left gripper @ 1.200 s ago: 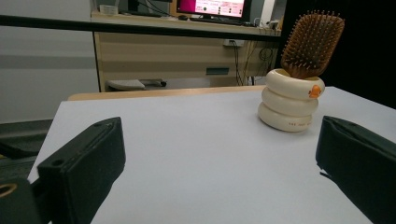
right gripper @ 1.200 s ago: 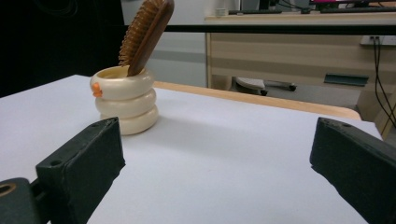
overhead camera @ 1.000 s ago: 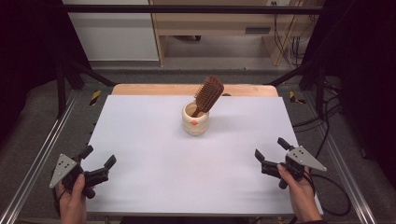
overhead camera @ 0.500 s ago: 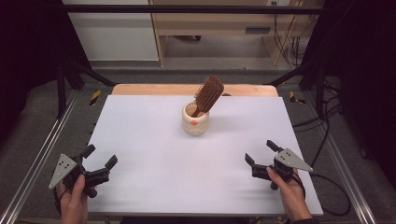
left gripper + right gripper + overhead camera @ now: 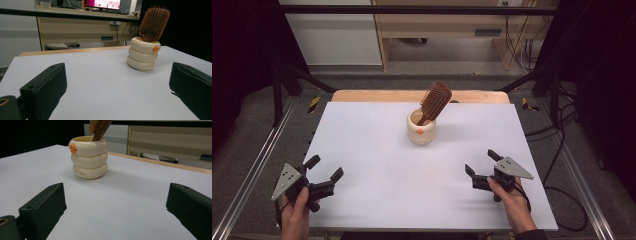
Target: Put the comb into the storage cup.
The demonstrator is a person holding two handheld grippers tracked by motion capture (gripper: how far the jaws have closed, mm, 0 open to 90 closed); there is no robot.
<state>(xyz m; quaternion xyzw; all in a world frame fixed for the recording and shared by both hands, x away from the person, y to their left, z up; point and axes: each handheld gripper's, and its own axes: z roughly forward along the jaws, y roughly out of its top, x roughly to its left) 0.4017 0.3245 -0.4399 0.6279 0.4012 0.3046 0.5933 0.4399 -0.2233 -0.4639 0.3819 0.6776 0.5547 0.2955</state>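
A cream ribbed cup with a small orange mark stands upright on the white table top, toward the back middle. A brown wooden hairbrush stands in it handle down, bristle head leaning right. In the left gripper view the cup and hairbrush sit ahead to the right; in the right gripper view the cup is ahead to the left. My left gripper is open at the front left corner. My right gripper is open at the front right, nothing between its jaws.
A wooden strip borders the table's far edge. Metal frame rails run along both sides, with cables on the floor at right. A desk with a monitor stands beyond the table.
My right gripper has moved left and slightly nearer the front edge, toward the table's middle. The left gripper has barely shifted. Cup and hairbrush stay put.
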